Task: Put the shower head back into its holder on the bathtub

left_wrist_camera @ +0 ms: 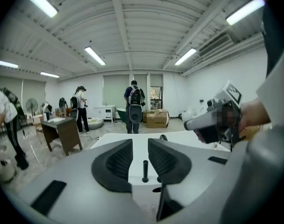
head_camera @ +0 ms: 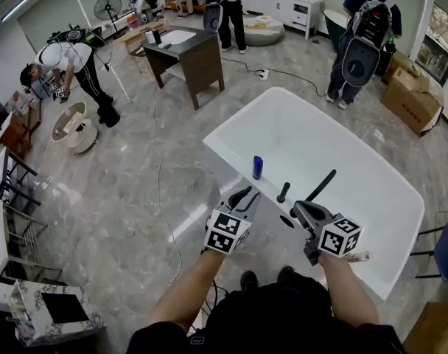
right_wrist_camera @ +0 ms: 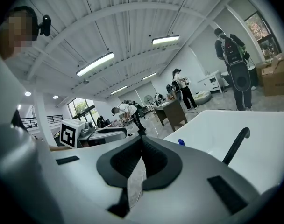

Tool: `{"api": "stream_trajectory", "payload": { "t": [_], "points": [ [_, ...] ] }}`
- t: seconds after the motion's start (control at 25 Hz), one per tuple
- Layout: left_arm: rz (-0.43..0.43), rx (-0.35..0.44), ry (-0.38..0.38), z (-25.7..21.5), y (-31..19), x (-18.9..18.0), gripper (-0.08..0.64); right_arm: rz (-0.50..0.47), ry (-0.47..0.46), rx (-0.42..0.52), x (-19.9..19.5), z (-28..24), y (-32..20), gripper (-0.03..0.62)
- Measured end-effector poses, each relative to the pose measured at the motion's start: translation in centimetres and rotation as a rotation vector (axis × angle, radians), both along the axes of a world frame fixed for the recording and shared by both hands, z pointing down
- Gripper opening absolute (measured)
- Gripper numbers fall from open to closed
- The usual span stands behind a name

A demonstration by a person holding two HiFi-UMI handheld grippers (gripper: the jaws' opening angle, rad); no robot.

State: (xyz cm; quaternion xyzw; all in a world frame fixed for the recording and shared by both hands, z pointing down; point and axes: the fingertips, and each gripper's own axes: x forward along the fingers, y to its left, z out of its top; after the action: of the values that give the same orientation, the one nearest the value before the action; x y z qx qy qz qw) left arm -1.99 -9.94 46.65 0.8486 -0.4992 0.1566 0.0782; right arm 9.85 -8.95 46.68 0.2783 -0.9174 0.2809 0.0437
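The shower head (head_camera: 284,192) is a short, slim black stick, standing upright and free of any grip on the near rim of the bathtub (head_camera: 371,198). Its foot sits in the holder (head_camera: 281,200), a small dark base on the flat white ledge, too small to make out in detail. The bathtub is a large, white, glossy basin with rounded corners, set at an angle on the grey floor.

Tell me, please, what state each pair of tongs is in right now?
Left tongs: open, nothing between the jaws.
Right tongs: closed, holding nothing.
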Motion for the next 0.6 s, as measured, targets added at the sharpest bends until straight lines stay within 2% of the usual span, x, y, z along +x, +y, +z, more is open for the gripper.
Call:
{"api": "stream_trajectory", "payload": {
  "t": [0.08, 0.12, 0.24, 0.4, 0.6],
  "points": [
    [0.015, 0.012, -0.052, -0.5, 1.2, -0.3, 0.096, -0.001, 0.008, 0.021, 0.2, -0.7, 0.2, 0.017],
    [0.013, 0.014, -0.049, -0.8, 1.8, -0.5, 0.082, 0.001, 0.012, 0.034, 0.4, -0.9, 0.3, 0.017],
    [-0.043, 0.055, 0.002, -2.1, 2.5, -1.6, 0.045, 0.008, 0.015, 0.061, 1.4, -1.7, 0.3, 0.017],
    [-0.145, 0.099, 0.065, -3.9, 2.1, -2.7, 0.043, 0.008, 0.019, 0.092, 3.2, -2.9, 0.4, 0.017],
    [-0.174, 0.085, 0.168, -5.9, 1.2, -0.2, 0.015, 0.023, 0.018, 0.124, 6.8, -4.1, 0.5, 0.017]
  ]
}}
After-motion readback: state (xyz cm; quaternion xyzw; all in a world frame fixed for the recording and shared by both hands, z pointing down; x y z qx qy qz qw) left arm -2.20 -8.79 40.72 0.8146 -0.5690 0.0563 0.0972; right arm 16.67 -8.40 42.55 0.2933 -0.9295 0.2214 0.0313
